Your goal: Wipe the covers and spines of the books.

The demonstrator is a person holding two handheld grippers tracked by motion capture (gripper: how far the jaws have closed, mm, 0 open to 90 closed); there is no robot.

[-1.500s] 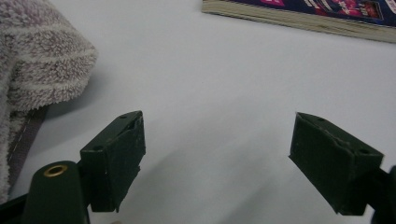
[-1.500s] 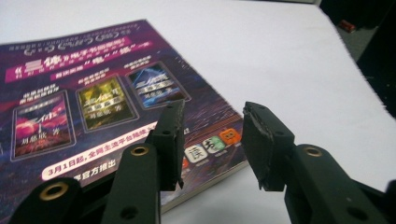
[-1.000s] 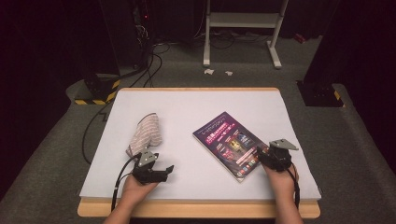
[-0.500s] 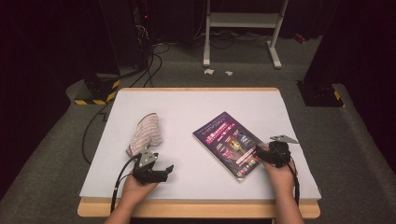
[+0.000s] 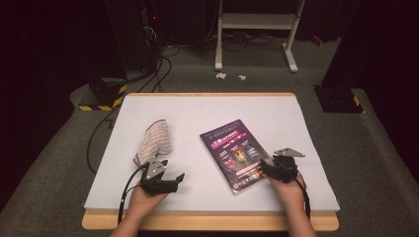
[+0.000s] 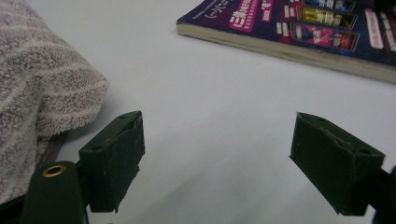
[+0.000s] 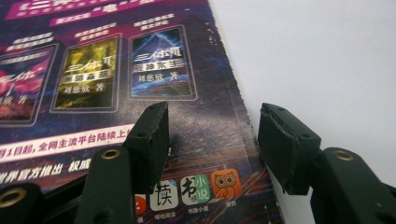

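A paperback book [image 5: 236,153] with a dark purple cover lies flat, right of the middle of the white table [image 5: 207,111]. My right gripper [image 5: 265,171] is at its right edge, low and pointing left. In the right gripper view the gripper [image 7: 215,144] is open and its jaws have just been closing. One jaw hovers over the cover [image 7: 116,70] and the other over bare table, with the book's edge under the gap and no pad pressing. A grey striped cloth [image 5: 154,142] lies to the left. My left gripper [image 5: 177,181] rests below it, open [image 6: 233,163] and holding nothing, beside the cloth [image 6: 37,93].
The table's wooden front edge [image 5: 207,221] runs just under both hands. The book's page edge [image 6: 289,49] lies ahead of the left jaws. Beyond the table are carpet, cables [image 5: 163,64] and a white stand's feet [image 5: 257,37].
My right gripper has shifted a little left and down onto the book's right edge, and its jaws stand slightly narrower. The left gripper, cloth and book have not moved.
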